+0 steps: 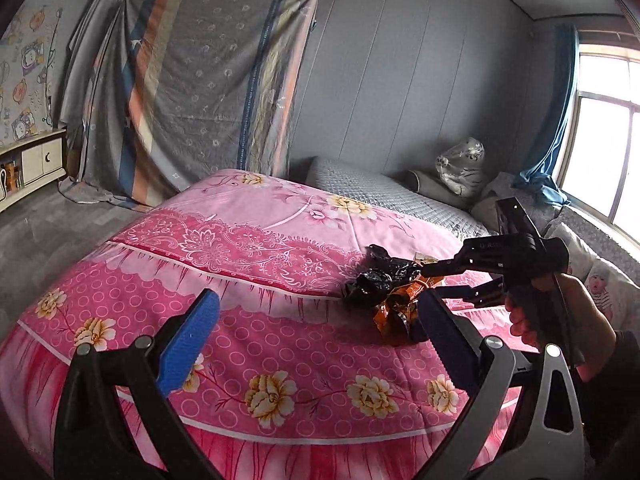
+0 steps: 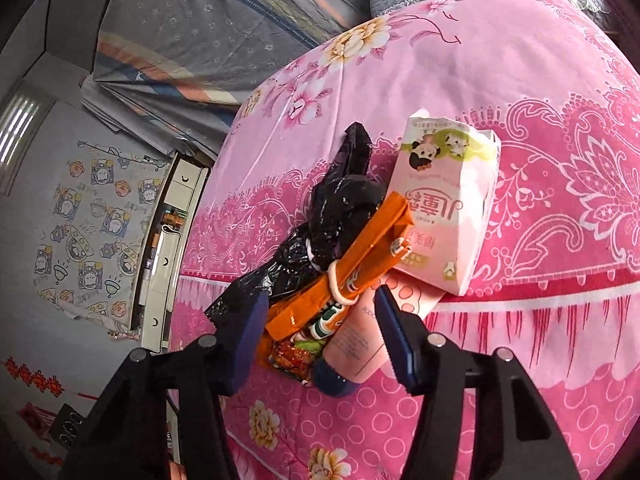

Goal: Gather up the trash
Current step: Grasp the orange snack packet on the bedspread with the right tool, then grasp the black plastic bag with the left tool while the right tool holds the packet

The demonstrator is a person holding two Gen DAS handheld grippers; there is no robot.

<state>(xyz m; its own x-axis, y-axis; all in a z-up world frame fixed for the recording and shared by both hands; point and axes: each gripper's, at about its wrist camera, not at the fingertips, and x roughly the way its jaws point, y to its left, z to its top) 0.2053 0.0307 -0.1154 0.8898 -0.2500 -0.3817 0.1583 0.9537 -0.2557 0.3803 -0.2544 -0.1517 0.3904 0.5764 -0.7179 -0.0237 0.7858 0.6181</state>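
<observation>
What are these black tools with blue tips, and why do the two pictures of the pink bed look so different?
No robot is here. A person holds two hand tools, each with two jaws and a small wide-angle camera looking forward along them. One picture comes from the left gripper, whose jaws stand wide open above the pink flowered bedspread. It also shows the right gripper and the hand holding it. The other picture comes from that right gripper, looking down steeply.

On the bedspread lies a small heap of rubbish: a crumpled black plastic bag, an orange foil snack wrapper, a pink plastic tube with a dark cap and a pink and white paper carton. The right jaws stand on either side of the wrapper and tube, but do not yet press them. Nothing is held.
</observation>
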